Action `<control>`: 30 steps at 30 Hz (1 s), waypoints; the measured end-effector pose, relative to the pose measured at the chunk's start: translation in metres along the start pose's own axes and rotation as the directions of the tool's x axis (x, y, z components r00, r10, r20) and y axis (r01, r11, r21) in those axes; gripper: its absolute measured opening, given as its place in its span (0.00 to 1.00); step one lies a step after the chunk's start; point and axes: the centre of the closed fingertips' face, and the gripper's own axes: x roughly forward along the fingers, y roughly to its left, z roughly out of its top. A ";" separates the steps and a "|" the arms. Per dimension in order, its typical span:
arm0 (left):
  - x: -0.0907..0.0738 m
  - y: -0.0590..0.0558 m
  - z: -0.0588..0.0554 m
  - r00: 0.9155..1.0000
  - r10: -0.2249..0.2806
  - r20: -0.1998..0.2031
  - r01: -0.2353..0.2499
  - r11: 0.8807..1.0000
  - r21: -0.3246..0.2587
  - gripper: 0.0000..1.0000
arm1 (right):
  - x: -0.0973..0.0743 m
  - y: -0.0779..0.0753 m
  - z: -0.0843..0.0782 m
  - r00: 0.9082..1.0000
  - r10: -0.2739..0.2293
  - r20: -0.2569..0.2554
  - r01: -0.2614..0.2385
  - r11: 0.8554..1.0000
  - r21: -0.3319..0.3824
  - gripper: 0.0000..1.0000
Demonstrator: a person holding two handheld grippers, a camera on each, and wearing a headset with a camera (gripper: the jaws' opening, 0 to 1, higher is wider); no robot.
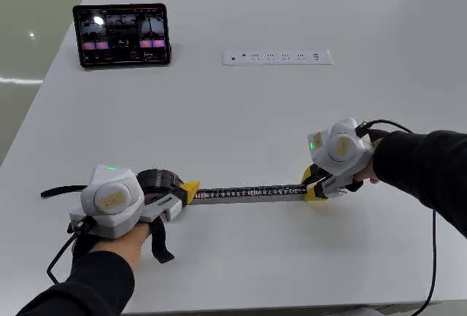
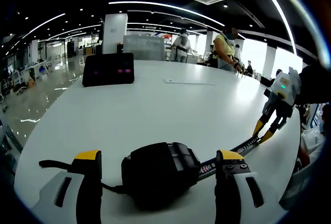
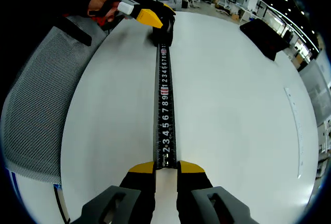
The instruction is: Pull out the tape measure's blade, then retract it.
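The black tape measure case (image 1: 157,182) lies on the white table (image 1: 241,126) at the front left. My left gripper (image 1: 166,187) is open, with one yellow-tipped jaw on each side of the case (image 2: 160,175) and a small gap showing at both sides. The blade (image 1: 248,193) runs flat along the table to the right, numbers up. My right gripper (image 1: 312,185) is shut on the blade's end. In the right gripper view the blade (image 3: 164,105) leads from the right gripper (image 3: 165,168) to the case (image 3: 161,33). The right gripper (image 2: 265,131) also appears far right in the left gripper view.
A tablet (image 1: 122,35) stands at the back left and a white power strip (image 1: 277,58) lies at the back centre. A black strap (image 1: 62,191) trails left from the case. The table's front edge is close below both hands. People (image 2: 227,48) stand beyond the table.
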 end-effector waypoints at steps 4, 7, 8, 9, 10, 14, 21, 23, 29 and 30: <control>0.000 0.000 -0.003 1.000 0.015 -0.018 -0.015 1.000 -0.026 0.82 | 0.000 0.000 -0.001 1.000 -0.006 -0.016 0.007 0.999 0.037 0.11; 0.001 0.002 -0.006 0.999 0.028 -0.026 -0.029 0.999 -0.039 0.79 | 0.000 0.000 -0.001 1.000 -0.004 -0.029 0.006 0.999 0.052 0.11; 0.001 0.002 -0.006 0.999 0.028 -0.025 -0.030 0.998 -0.047 0.78 | 0.001 0.000 -0.001 0.999 -0.005 -0.034 0.007 0.999 0.052 0.11; 0.001 0.002 -0.007 0.999 0.031 -0.030 -0.033 0.998 -0.049 0.77 | 0.001 0.001 -0.001 0.999 -0.007 -0.040 0.010 0.998 0.062 0.11; 0.001 0.003 -0.008 0.999 0.040 -0.035 -0.041 0.998 -0.045 0.75 | 0.001 0.000 -0.001 0.999 -0.006 -0.049 0.009 0.998 0.066 0.11; 0.002 0.000 -0.013 0.997 0.044 -0.057 -0.047 0.997 -0.057 0.70 | 0.002 0.000 -0.001 0.998 -0.005 -0.062 0.009 0.997 0.074 0.11; 0.005 -0.003 -0.016 0.995 0.056 -0.084 -0.060 0.997 -0.043 0.62 | 0.001 0.000 -0.002 0.999 -0.009 -0.044 0.013 0.996 0.087 0.10; 0.005 -0.002 -0.017 0.994 0.051 -0.100 -0.054 0.998 -0.033 0.62 | 0.001 0.000 -0.002 0.999 -0.009 -0.044 0.013 0.996 0.092 0.10; 0.005 -0.002 -0.021 0.990 0.058 -0.126 -0.057 0.998 0.013 0.60 | 0.001 0.000 -0.001 1.000 -0.006 -0.028 0.007 0.998 0.057 0.09; 0.004 -0.002 -0.021 0.990 0.059 -0.126 -0.058 0.998 0.012 0.60 | 0.002 0.000 -0.001 1.000 -0.007 -0.026 0.009 0.998 0.065 0.09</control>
